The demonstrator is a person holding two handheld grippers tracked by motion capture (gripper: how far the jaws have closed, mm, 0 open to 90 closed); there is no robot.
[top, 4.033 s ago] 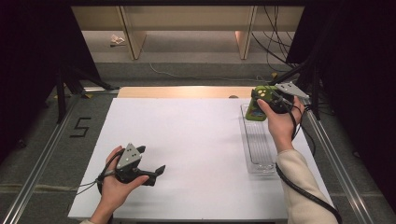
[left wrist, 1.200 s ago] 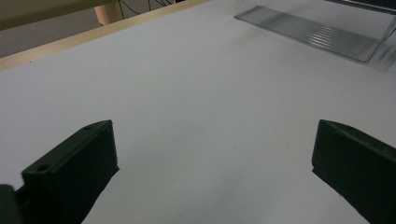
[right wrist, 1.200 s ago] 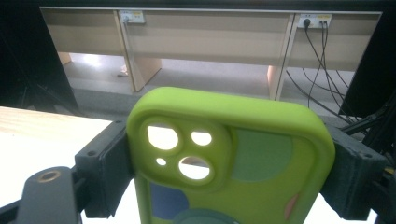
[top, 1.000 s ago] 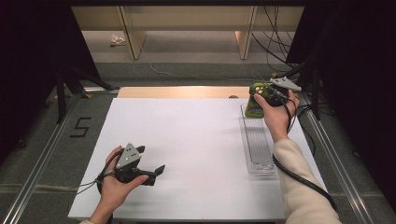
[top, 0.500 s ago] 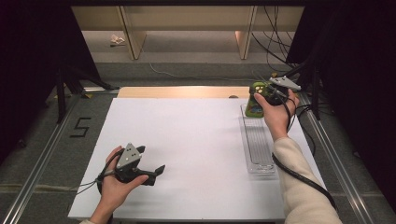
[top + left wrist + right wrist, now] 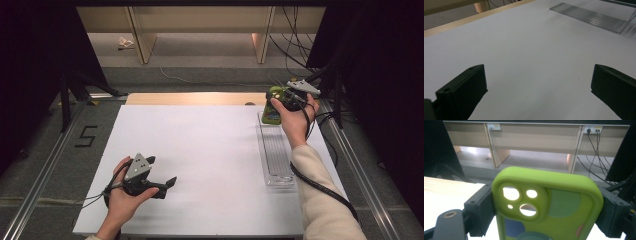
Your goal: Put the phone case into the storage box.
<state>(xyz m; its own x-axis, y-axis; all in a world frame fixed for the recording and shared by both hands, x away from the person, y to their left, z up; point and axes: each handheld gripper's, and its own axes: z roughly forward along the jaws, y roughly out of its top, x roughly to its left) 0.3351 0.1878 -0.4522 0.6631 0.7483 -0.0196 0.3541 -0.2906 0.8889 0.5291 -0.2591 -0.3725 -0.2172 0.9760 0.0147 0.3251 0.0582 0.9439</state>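
lime-green phone case (image 6: 549, 207) sits clamped between the two black jaws of the right gripper (image 6: 547, 210), one jaw pressed on each long edge. its camera cut-outs face the right gripper view, and patches of darker green, blue and pink mark the same face. in the high view the phone case (image 6: 272, 107) is held upright in the right gripper (image 6: 287, 100) at the far right of the bench, above the far end of a clear plastic tray (image 6: 277, 150). whether the case touches the tray cannot be told. the tray is long, narrow and ribbed, lying lengthwise along the right side of the white bench top (image 6: 210, 150). a black cable (image 6: 320, 185) trails from the right gripper back along the cream sleeve (image 6: 325, 200).

the left gripper (image 6: 170, 182) lies low over the near left part of the bench, held in the left hand (image 6: 125, 197), well apart from the tray and the case. its grey three-cornered plate (image 6: 137, 166) faces up. in the left gripper view its jaws stand wide apart with nothing between them, bare white bench top (image 6: 534, 65) showing in the gap, and the tray (image 6: 591, 17) lying farther off.

a strip of pale wood (image 6: 195, 98) borders the far edge of the bench.
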